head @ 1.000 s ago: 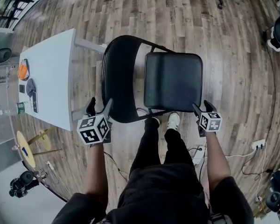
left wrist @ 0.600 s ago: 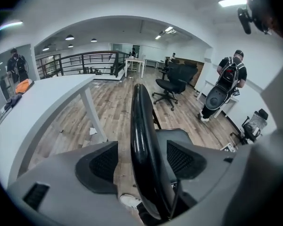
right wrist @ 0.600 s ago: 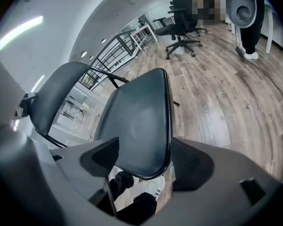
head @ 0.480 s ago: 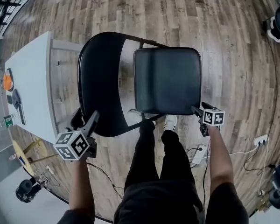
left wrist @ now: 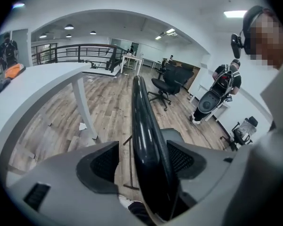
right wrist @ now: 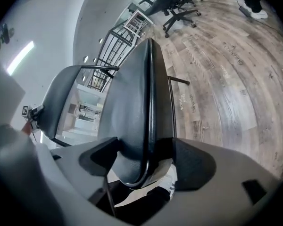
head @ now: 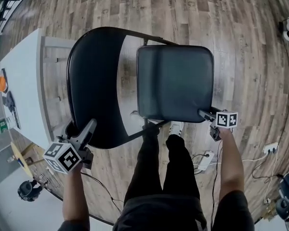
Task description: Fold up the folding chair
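The black folding chair stands open on the wood floor, its curved backrest (head: 94,81) at the left and its flat seat (head: 176,81) at the right. My left gripper (head: 82,134) straddles the backrest's near edge (left wrist: 148,140). A gap shows beside the left pad (left wrist: 101,161), so the left gripper (left wrist: 144,161) is open. My right gripper (head: 207,114) is at the seat's near right corner. The seat's edge (right wrist: 141,102) lies between its jaws, which are opening, with dark space on the right side of the right gripper (right wrist: 144,157).
A white table (head: 24,85) with small items stands just left of the chair. The person's legs and shoes (head: 176,126) are under the chair's near side. A power strip with cables (head: 202,160) lies on the floor at the right. Office chairs (left wrist: 162,86) stand farther off.
Both grippers have sunk and the chair fills more of the head view. The left gripper slid left and down along the backrest's edge. The right stays at the seat corner.
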The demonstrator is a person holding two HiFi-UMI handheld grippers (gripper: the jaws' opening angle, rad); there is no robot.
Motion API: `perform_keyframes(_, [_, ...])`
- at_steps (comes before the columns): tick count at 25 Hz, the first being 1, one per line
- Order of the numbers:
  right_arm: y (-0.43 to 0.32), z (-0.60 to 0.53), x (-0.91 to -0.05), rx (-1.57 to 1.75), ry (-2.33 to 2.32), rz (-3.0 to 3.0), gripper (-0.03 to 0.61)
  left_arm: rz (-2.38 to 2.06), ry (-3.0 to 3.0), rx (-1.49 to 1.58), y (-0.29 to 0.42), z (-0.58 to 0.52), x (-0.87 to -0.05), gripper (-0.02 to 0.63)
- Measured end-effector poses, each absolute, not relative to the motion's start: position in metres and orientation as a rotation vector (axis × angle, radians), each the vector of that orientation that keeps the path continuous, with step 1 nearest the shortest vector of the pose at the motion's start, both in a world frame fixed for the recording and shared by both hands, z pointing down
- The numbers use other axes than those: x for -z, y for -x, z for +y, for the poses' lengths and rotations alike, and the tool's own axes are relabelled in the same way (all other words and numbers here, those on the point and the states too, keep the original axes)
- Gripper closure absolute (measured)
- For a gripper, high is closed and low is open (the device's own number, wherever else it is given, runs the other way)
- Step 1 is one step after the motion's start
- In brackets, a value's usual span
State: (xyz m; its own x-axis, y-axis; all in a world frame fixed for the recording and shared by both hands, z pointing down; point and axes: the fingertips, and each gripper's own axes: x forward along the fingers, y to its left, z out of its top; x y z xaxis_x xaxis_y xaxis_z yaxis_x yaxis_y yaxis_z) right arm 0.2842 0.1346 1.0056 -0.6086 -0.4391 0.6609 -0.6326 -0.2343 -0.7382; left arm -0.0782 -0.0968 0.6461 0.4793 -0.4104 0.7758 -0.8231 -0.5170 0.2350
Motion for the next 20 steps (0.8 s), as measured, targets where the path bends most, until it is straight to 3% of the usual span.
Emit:
perform_keyframes(4, [-0.28, 0.133, -1.01, -1.997, -1.25, -1.861, 0.221, -0.976, -2.13, -0.924, 0.069, -0.086, -0.662, 0.296])
perform_keyframes(7, [-0.273, 0.131, -1.013, -2.014, -1.202, -1.884, 0.204, -0.983, -2.116, -0.89, 0.068, -0.087, -0.662, 0.334])
perform_keyframes(11, [-0.266, 0.129, -1.016, -2.072, -1.184, -1.914, 0.202, -0.958, -2.089, -0.873, 0.06, -0.084, -0.661, 0.468])
perform_keyframes(20, [-0.265, 0.125, -1.017, -2.16, -1.232, -1.924, 0.204, -0.935, -2.083, -0.838, 0.062, -0.082, -0.663, 0.489])
